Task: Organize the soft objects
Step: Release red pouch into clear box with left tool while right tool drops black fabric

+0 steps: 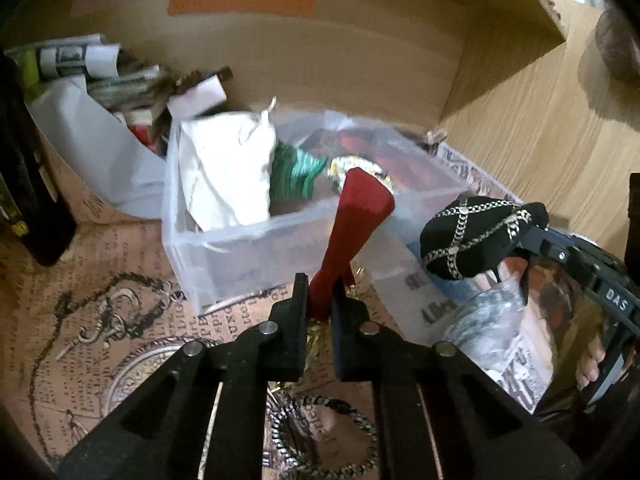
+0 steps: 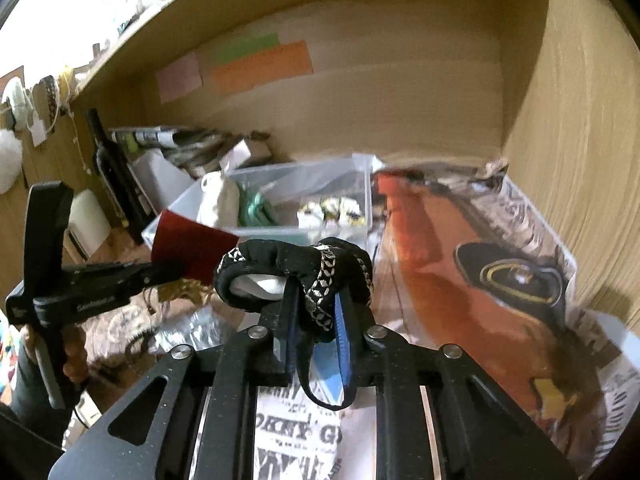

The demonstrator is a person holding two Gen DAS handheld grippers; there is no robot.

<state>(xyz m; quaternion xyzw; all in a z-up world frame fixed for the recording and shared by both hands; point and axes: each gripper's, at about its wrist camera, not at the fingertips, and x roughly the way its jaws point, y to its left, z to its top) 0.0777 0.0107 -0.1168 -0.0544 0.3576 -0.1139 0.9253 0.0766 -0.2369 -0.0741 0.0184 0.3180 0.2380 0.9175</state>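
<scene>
My left gripper (image 1: 320, 292) is shut on a dark red pouch (image 1: 356, 224), held in front of a clear plastic bin (image 1: 224, 252); the pouch also shows in the right wrist view (image 2: 188, 246). The bin holds a white cloth bag (image 1: 228, 168), a green fabric item (image 1: 294, 174) and a gold-and-white item (image 1: 340, 168). My right gripper (image 2: 316, 312) is shut on a black pouch with a silver chain pattern (image 2: 296, 272), held to the right of the bin; this pouch also shows in the left wrist view (image 1: 476, 232).
A shelf nook with wooden walls (image 2: 580, 160) and sticky notes (image 2: 260, 64) on the back. Printed paper (image 1: 120, 320) lines the floor. A chain bracelet (image 1: 324, 436) and a clear bag (image 1: 488, 320) lie near me. Rolled papers (image 1: 80, 60) stand at the back left.
</scene>
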